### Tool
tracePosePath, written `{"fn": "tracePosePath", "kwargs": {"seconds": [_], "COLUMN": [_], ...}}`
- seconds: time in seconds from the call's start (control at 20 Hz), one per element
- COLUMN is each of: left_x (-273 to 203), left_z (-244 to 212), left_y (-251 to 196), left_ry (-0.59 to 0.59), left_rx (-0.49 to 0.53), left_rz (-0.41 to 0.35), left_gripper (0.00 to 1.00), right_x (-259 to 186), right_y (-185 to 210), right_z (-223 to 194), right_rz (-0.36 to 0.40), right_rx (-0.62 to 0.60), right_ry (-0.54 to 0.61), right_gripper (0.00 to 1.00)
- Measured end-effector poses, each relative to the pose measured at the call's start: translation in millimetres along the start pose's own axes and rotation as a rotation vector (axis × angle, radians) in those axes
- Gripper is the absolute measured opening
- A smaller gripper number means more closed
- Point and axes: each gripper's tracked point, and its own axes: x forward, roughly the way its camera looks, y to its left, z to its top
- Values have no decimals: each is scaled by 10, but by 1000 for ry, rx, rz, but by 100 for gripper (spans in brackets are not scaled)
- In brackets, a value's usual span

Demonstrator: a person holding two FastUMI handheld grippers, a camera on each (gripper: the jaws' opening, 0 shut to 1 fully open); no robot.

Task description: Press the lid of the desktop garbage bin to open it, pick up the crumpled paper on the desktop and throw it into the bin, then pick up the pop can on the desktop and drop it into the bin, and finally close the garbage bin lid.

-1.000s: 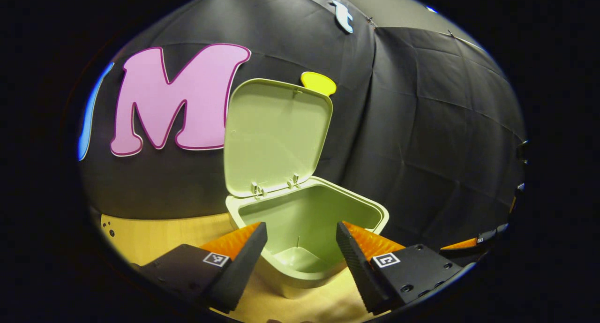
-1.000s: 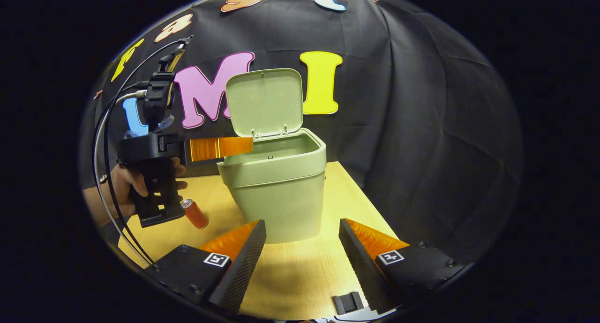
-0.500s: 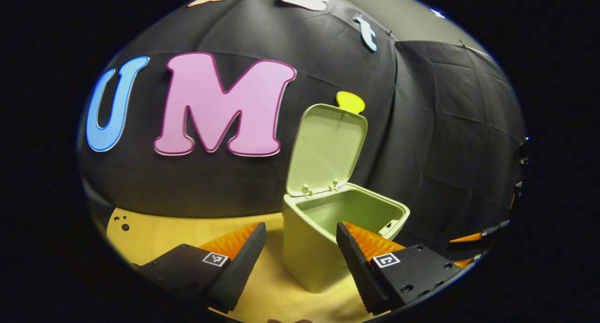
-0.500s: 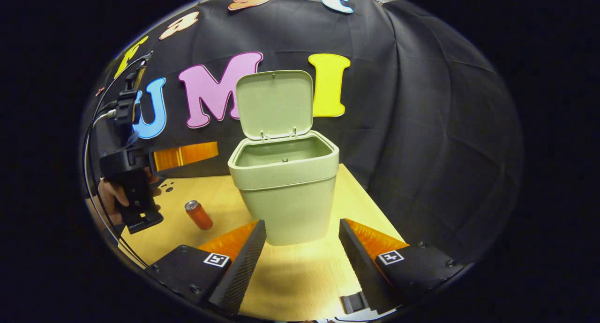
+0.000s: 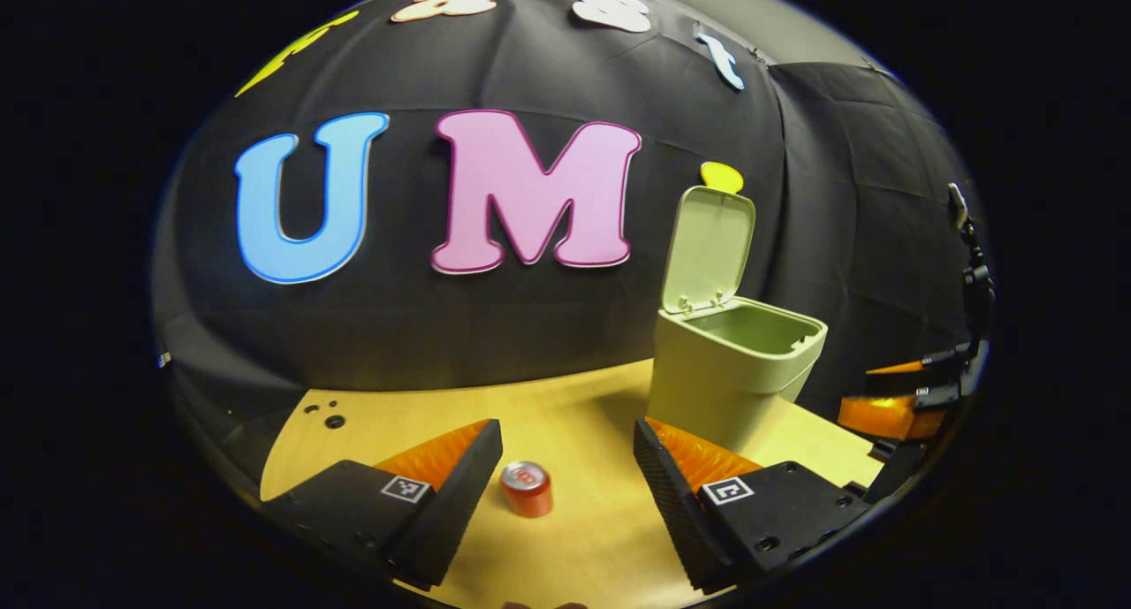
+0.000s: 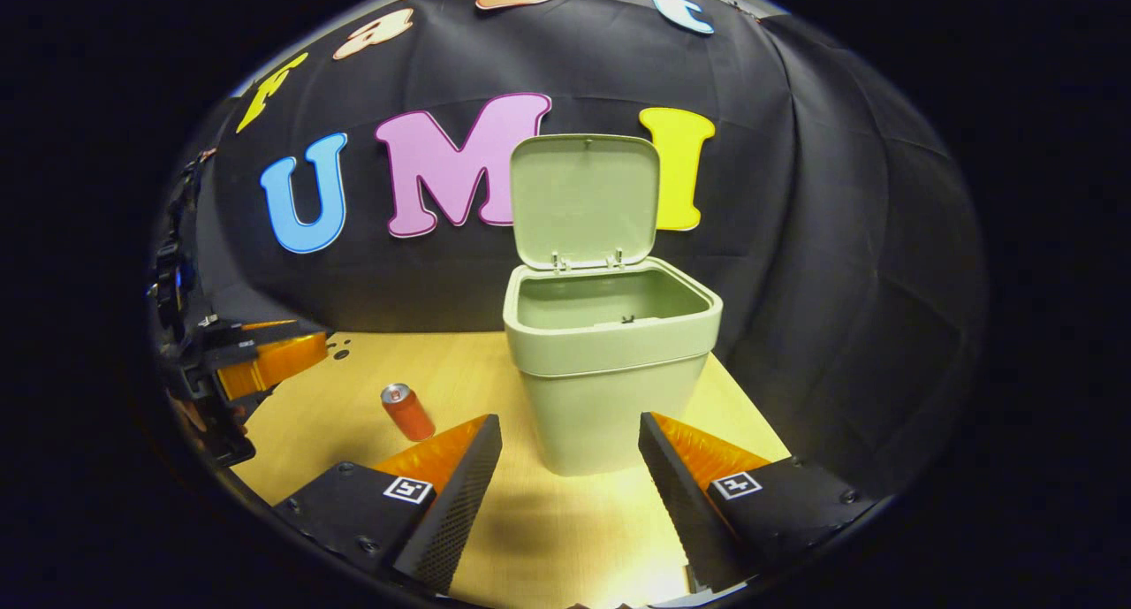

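In the right gripper view the garbage bin [image 6: 610, 379] stands at the centre of the frame on the worktop [image 6: 565, 538], its lid [image 6: 585, 198] raised upright at the back. What shows of the bin's inside is bare wall; its bottom is hidden. The pop can [image 6: 407, 411] lies on the worktop left of the bin, well apart from it. The right tool [image 6: 570, 494] has its fingers spread apart, empty. In the left gripper view the left tool [image 5: 565, 494] is likewise spread, with the can [image 5: 527, 489] low between its fingers, untouched, and the bin [image 5: 729, 375] at right.
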Motion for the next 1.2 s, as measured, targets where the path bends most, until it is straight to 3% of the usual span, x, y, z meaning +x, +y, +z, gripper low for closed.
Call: {"fn": "tracePosePath", "kwargs": {"seconds": [0.45,0.8,1.2], "left_x": [-789,-1018,-1138], "left_z": [-693,-1083,-1182], "left_y": [585,908,1171], "left_ry": [90,171,220], "left_rx": [-86,-201,-283], "left_rz": [83,214,408], "left_gripper": [96,96,96], "right_x": [251,667,1282], "right_y": [729,1407,2020], "right_z": [-162,-366,-851], "right_rz": [71,247,438], "right_rx": [-38,-138,-223], "right_ry": [5,8,73], "right_gripper": [98,98,99]}}
